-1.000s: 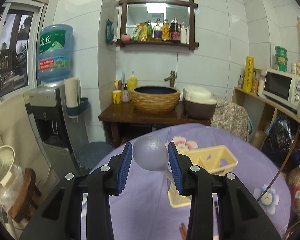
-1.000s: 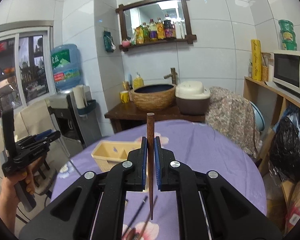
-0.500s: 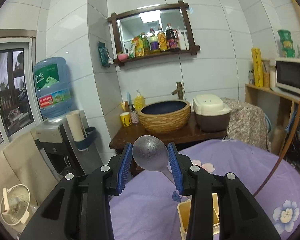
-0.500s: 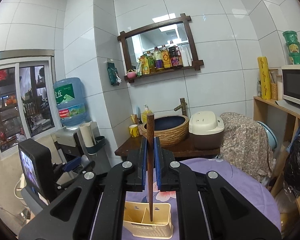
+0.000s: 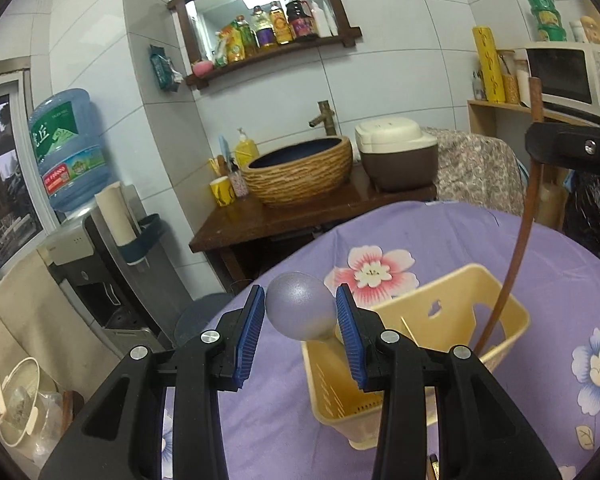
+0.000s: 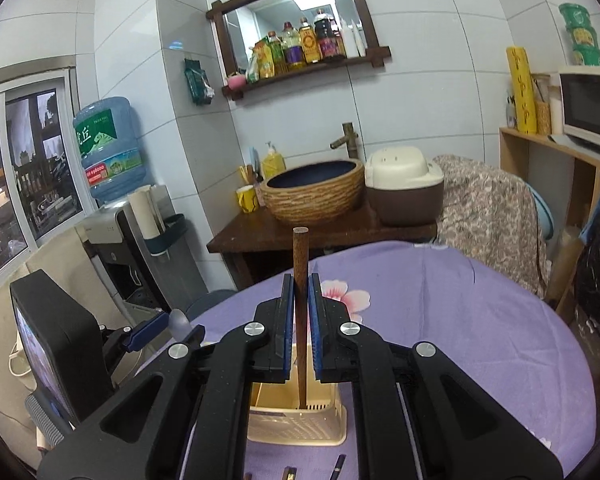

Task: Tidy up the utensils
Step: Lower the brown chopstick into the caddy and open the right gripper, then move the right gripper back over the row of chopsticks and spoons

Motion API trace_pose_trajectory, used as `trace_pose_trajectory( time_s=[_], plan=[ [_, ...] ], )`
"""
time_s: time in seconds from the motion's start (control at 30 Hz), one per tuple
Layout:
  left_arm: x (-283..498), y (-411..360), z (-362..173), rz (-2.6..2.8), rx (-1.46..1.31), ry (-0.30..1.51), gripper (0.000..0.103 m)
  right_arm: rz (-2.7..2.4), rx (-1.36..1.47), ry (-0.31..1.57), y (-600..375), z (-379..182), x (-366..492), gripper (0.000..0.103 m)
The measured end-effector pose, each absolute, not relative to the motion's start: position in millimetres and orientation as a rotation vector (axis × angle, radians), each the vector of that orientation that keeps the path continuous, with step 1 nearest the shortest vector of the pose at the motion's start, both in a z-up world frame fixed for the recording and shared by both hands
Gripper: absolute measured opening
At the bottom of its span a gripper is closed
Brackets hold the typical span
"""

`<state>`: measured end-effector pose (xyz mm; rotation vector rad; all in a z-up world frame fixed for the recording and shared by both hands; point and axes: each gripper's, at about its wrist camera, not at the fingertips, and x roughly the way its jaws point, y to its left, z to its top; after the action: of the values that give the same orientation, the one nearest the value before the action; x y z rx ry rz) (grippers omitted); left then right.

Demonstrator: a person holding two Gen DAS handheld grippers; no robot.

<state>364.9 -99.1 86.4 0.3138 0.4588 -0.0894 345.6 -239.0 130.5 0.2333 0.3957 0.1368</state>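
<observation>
My left gripper [image 5: 301, 320] is shut on a grey plastic spoon [image 5: 300, 311], bowl up, with its handle reaching down into the cream utensil basket [image 5: 496, 304] on the purple flowered tablecloth. My right gripper [image 6: 299, 312] is shut on a brown wooden chopstick [image 6: 301, 252], held upright with its lower tip inside the basket [image 6: 300, 428]. In the left wrist view the chopstick [image 5: 520, 236] hangs from the right gripper [image 5: 572, 148] into the basket's right compartment. The left gripper with the spoon [image 6: 178, 322] shows at the lower left of the right wrist view.
More dark chopstick ends [image 6: 338, 468] lie on the cloth [image 6: 460, 320] in front of the basket. Beyond the table stand a wooden washstand with a woven basin [image 5: 300, 172], a rice cooker [image 5: 396, 152], a water dispenser [image 5: 72, 148] and a shelf with a microwave [image 5: 572, 72].
Both grippers have come down over the basket. The spoon handle and the chopstick tip now sit lower inside it, and the basket has come nearer in both views.
</observation>
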Motion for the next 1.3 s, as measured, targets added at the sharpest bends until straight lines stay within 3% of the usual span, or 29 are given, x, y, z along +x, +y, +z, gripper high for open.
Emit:
trace_pose_trajectory(
  time_s=[0.43, 0.57, 0.63, 0.67, 0.7, 0.87, 1.13, 1.3],
  plan=[
    [363, -102, 71, -0.137, 0.309, 0.501, 0.038, 0.116, 0.252, 0.427, -244, 110, 352, 0.008],
    [352, -99, 76, -0.16, 0.275, 0.472, 0.056, 0.117, 0.239, 0.436, -246, 106, 350, 0.01],
    [345, -95, 81, -0.166, 0.244, 0.451, 0.061, 0.114, 0.231, 0.431, -246, 104, 346, 0.024],
    [341, -92, 82, -0.169, 0.23, 0.447, 0.064, 0.106, 0.236, 0.421, -248, 102, 343, 0.041],
    [337, -89, 84, -0.169, 0.216, 0.445, 0.067, 0.097, 0.24, 0.411, -250, 101, 338, 0.05],
    [305, -65, 79, -0.157, 0.128, 0.451, 0.077, 0.059, 0.208, 0.439, -257, 90, 316, 0.05],
    [257, -28, 24, -0.148, 0.056, 0.626, 0.078, 0.004, 0.111, 0.595, -263, 34, 265, 0.05],
    [234, -20, -10, -0.149, 0.05, 0.723, 0.066, -0.028, 0.068, 0.645, -259, -5, 227, 0.05]
  ],
)
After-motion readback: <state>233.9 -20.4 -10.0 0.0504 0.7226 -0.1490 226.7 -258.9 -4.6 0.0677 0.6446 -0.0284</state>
